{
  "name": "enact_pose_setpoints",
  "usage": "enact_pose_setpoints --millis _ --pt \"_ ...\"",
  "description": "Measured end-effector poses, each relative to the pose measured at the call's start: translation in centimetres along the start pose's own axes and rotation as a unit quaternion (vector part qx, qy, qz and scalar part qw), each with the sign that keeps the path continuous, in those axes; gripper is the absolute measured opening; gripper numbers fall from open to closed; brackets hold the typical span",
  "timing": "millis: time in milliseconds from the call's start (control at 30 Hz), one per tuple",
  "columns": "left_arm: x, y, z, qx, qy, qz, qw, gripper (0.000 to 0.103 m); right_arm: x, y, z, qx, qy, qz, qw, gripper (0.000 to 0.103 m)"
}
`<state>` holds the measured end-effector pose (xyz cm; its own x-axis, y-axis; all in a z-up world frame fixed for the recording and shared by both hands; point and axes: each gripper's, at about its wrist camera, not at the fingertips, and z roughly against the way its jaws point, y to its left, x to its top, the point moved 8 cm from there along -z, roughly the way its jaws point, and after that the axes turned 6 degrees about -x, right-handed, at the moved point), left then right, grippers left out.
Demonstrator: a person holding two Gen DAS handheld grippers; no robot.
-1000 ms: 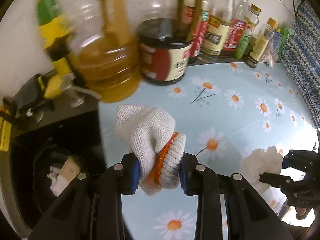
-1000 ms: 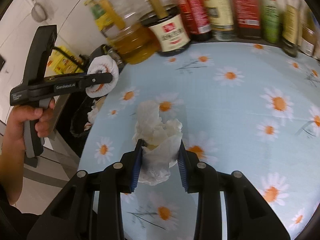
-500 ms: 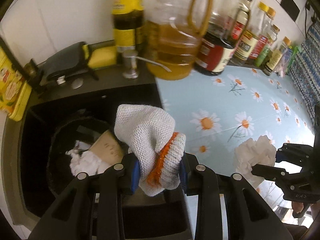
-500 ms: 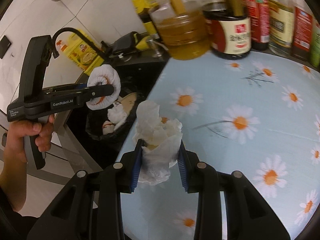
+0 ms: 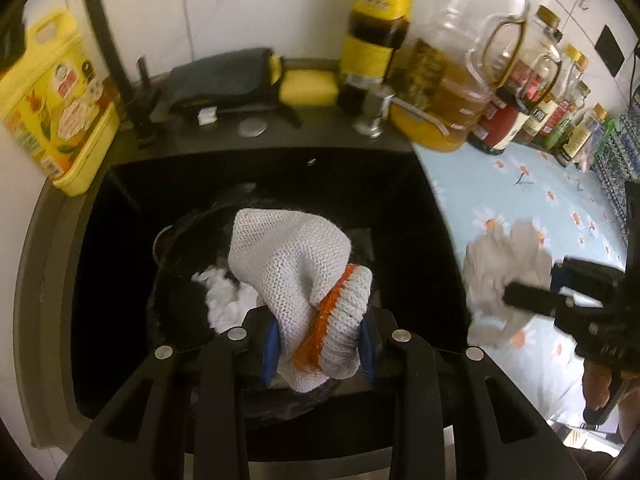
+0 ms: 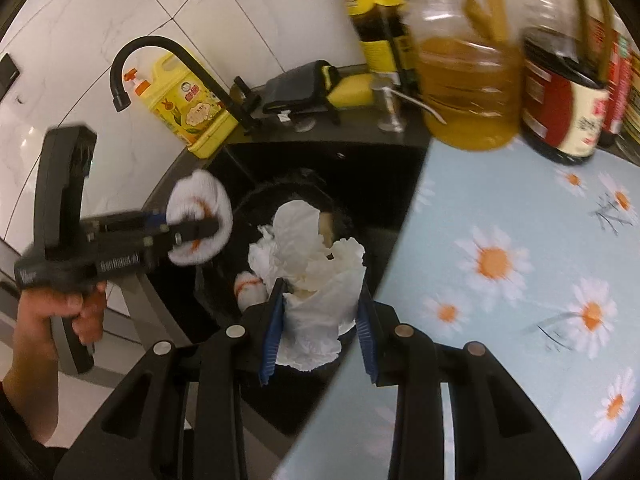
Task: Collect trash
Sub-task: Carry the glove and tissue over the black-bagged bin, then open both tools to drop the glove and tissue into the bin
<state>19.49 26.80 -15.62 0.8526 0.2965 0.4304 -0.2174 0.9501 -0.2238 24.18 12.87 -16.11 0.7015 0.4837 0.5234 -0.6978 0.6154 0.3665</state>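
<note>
The left tongs (image 5: 319,350) are closed tight on a rolled white knitted glove with an orange cuff band (image 5: 304,288), the blue pads pinching it at the cuff so the rest stands up clear of the jaws. They hang over the round black bin lined with a dark bag (image 5: 180,280), which sits down in the black sink (image 5: 412,184); white paper scraps (image 5: 228,300) already lie inside, so the glove looks poised for a drop.

The right tongs (image 6: 319,330) are likewise clamped, on a crumpled wad of white tissue paper (image 6: 316,272), gripped low so the loose folds billow above. In the right wrist view the wad sits over the bin's near right edge, beside the pale blue daisy-print desk (image 6: 520,280); another white glove roll (image 6: 250,290) lies in the bin below.

Around the sink: a black curved faucet (image 6: 160,52) and a yellow detergent jug (image 6: 192,108) at the far left, a yellow sponge (image 5: 308,88) at the back, and a large clear oil jug (image 5: 452,92) heading a row of sauce bottles on the far desk. A hand (image 6: 60,312) grips the left tool's handle.
</note>
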Motion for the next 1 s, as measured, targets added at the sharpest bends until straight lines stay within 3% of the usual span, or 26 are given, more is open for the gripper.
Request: enact_pose_setpoints --millis 400,833,900,933,967,1000 --pt "-2.7 5.8 -2.1 -0.039 0.04 0.035 0.9978 0.03 2.8 4.5 -5.2 -0.009 0.031 -0.002 0.999 0.036" --pt "-3.3 8.5 -2.6 -0.07 0.053 0.056 0.9946 0.03 4.1 7.1 -10.0 -0.028 0.062 0.023 0.997 0.037" --pt "-3.3 8.7 -2.9 -0.074 0.059 0.058 0.9939 0.035 4.1 7.2 -10.3 -0.03 0.067 0.018 0.997 0.041" --pt "-3.4 8.8 -3.1 -0.076 0.065 0.06 0.9932 0.044 4.1 7.3 -10.4 -0.032 0.069 0.016 0.997 0.051" --pt "-3.5 8.9 -3.1 -0.08 0.068 0.062 0.9926 0.056 4.1 7.2 -10.5 -0.035 0.069 0.01 0.997 0.054" --pt "-3.6 8.9 -3.1 -0.085 0.069 0.061 0.9922 0.06 4.2 7.2 -10.4 -0.037 0.067 0.005 0.997 0.055"
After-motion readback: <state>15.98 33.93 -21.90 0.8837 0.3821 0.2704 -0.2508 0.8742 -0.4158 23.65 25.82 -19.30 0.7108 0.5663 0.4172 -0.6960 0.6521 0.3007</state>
